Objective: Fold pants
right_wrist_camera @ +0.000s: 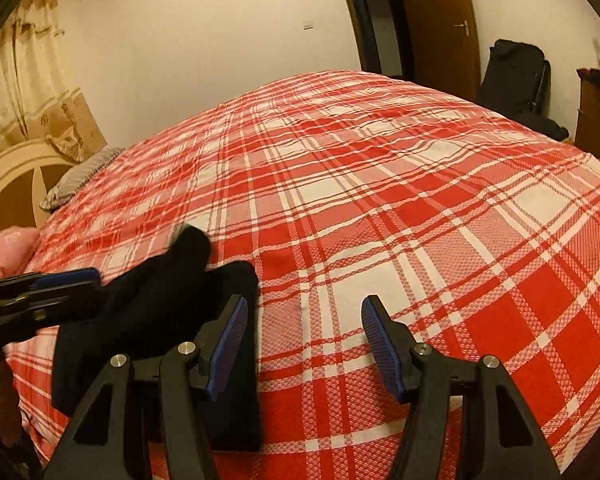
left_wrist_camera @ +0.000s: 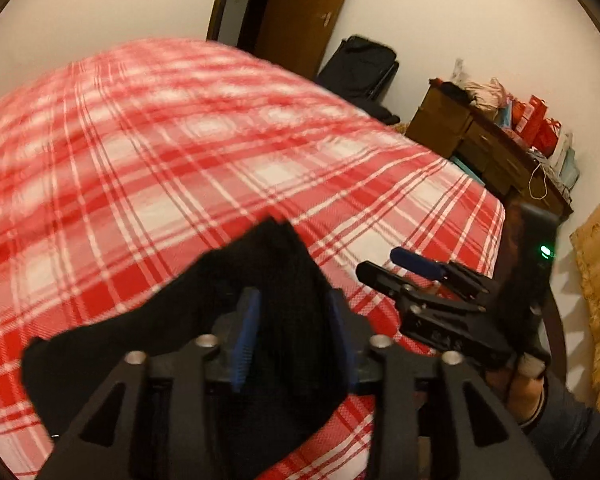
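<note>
Judging the black knit pants [right_wrist_camera: 156,320] already folded small on my red-and-white plaid bedspread [right_wrist_camera: 380,200] — left gripper [left_wrist_camera: 294,332] released around them, right gripper [right_wrist_camera: 304,344] open, empty — only tidying left.

We see black pants [right_wrist_camera: 156,304] on a red-and-white plaid bedspread [right_wrist_camera: 380,200]; gripper pads [right_wrist_camera: 382,344] are blue.

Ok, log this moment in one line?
pants: bunched on bed | left gripper: open, pants between its fingers | right gripper: open, empty, beside pants
</note>
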